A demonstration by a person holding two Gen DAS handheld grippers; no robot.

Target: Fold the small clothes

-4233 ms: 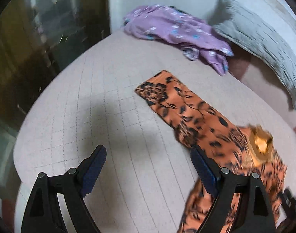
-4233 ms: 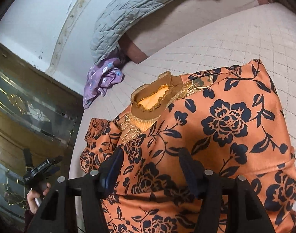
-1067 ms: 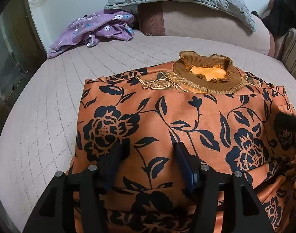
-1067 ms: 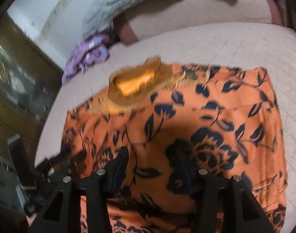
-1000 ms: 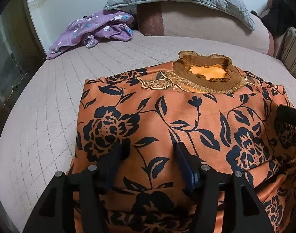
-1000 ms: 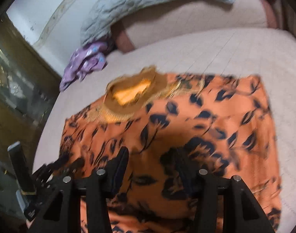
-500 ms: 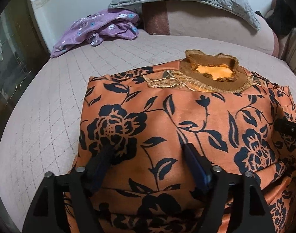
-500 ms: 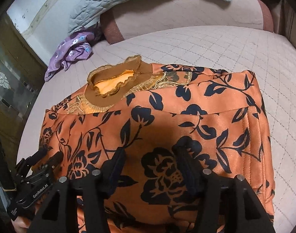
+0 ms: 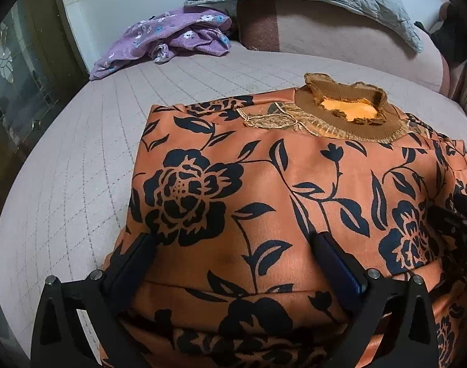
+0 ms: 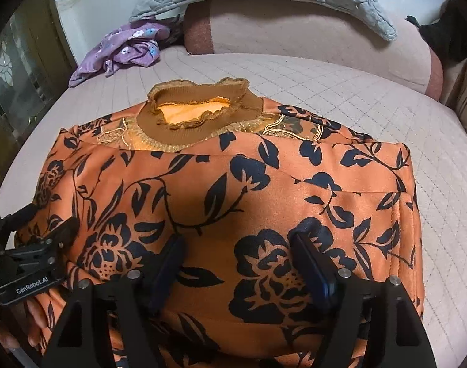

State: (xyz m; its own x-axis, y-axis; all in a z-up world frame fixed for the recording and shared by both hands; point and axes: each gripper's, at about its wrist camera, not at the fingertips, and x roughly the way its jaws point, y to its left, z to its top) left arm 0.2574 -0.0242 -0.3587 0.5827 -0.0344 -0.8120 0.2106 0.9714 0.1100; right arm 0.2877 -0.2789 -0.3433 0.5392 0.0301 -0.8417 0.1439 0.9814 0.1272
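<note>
Both sleeves now folded in, left gripper (image 9: 233, 254) and right gripper (image 10: 236, 254) have just opened, jaws apart over the orange top (image 9: 264, 184), whose collar (image 9: 347, 113) lies straight ahead.

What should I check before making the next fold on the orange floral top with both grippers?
1. Left gripper released: ok, its jaws have just been opening and stand wide, orange black-flowered top beneath them, not pinched.
2. Right gripper released: ok, jaws have just been opening, cloth beneath, not clamped.
3. Both sides folded in: ok, the edges look tucked and straight.
4. Brown ribbed collar lies flat at the far end: ok.
5. Bottom hem position: cannot tell, hidden under the grippers.
6. Pink quilted bed surface beyond the collar bare for folding: ok; purple flowered garment lies well off.
</note>
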